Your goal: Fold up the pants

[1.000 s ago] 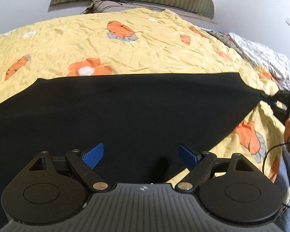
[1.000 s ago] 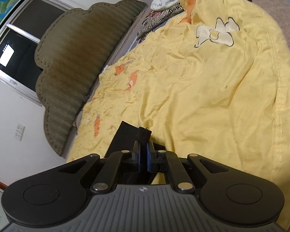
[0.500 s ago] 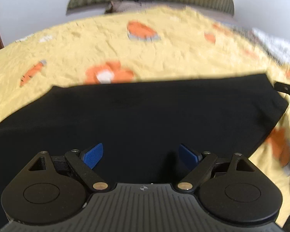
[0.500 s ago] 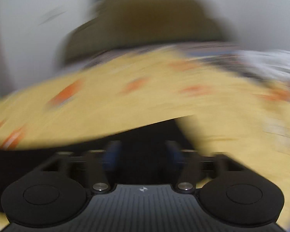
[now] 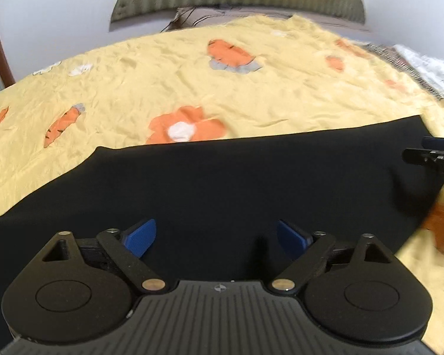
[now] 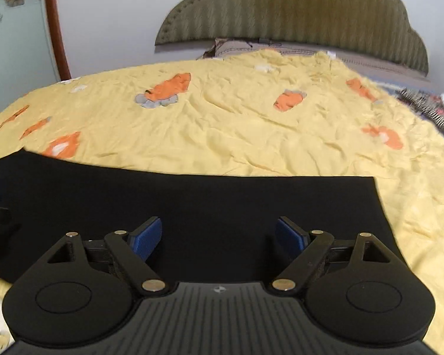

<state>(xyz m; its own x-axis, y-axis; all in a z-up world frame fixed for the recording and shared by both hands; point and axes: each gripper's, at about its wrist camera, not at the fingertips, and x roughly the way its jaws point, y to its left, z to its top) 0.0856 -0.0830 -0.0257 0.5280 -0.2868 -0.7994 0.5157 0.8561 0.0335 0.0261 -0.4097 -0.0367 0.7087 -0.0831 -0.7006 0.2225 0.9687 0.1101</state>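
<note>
The black pants [image 5: 236, 183] lie flat in a long band across the yellow bedspread [image 5: 192, 88]. They also show in the right wrist view [image 6: 216, 207], with a straight hem at the right. My left gripper [image 5: 216, 236] is open and empty, just above the pants' near part. My right gripper [image 6: 219, 236] is open and empty over the pants near that hem. The right gripper's tip also shows at the right edge of the left wrist view [image 5: 429, 155].
A green padded headboard [image 6: 296, 9] stands against the white wall at the far side of the bed. Striped and white bedding [image 5: 423, 68] is piled at the far right. A wooden frame [image 6: 54, 23] stands at the left wall.
My right gripper has let go of the pants' end, opened, and swung round to face the headboard. The pants' right end now lies flat. My left gripper has stayed open.
</note>
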